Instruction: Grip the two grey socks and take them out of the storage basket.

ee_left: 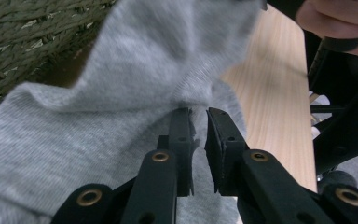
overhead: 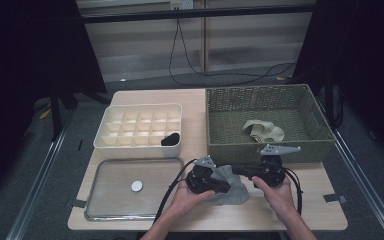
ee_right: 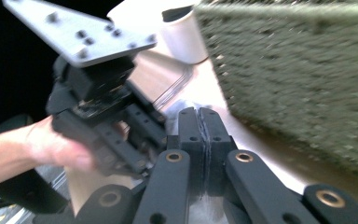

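**Ana:** Sock (overhead: 230,186), grey, lies crumpled on the wooden table (overhead: 330,220) near its front edge, just in front of the green woven basket (overhead: 220,107). Both tools meet over it.

**Ben:** How are the tools set?

**Ana:** The left gripper (ee_left: 199,126) has its jaws drawn close, with a narrow slit between them, and a fold of the sock sits in that slit. I cannot tell whether the pads truly press on the cloth. The right gripper (ee_right: 199,122) is clenched, jaws together, with a thin edge of grey cloth pinched in the seam.

**Ben:** Where do they sit on the table?

**Ana:** In the high view the left gripper (overhead: 215,184) is at the sock's left side and the right gripper (overhead: 240,171) at its upper right, close to the basket's front wall.

**Ben:** What room is there around them?

**Ana:** To the left, a clear lid (overhead: 110,210) with a white knob lies flat, its right edge just beside the left hand (overhead: 187,197). Behind the lid stands a white divided box (overhead: 105,142) with a dark thing in one front cell. Bare wood shows to the right of the right hand (overhead: 277,195), out to the table's corner. A beige cloth (overhead: 262,131) lies inside the basket.
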Action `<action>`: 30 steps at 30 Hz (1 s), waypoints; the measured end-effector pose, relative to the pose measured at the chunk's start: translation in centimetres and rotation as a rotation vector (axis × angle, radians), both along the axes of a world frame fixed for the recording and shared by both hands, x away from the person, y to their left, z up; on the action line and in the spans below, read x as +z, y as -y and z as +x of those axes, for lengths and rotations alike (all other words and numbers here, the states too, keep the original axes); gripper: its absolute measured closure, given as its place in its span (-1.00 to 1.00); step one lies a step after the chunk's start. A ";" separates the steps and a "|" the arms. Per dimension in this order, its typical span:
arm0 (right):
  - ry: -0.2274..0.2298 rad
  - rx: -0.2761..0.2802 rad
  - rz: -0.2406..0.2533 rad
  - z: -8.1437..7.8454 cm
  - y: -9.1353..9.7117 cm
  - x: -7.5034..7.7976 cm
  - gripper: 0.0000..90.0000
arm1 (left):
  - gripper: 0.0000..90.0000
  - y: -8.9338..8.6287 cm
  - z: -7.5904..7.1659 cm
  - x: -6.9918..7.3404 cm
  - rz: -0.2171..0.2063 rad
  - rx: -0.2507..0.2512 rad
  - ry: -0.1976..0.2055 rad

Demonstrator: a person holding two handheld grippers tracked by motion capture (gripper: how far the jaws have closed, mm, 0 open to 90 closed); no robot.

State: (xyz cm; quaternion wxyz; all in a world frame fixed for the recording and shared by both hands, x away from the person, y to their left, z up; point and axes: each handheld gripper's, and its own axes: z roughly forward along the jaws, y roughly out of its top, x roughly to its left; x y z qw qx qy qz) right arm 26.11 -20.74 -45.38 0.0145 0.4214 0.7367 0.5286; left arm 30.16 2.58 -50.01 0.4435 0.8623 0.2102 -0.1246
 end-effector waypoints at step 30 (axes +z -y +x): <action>-0.120 0.170 -0.136 -5.0 -2.8 -3.8 0.98 | 0.63 -3.8 0.1 2.1 -0.030 0.074 0.063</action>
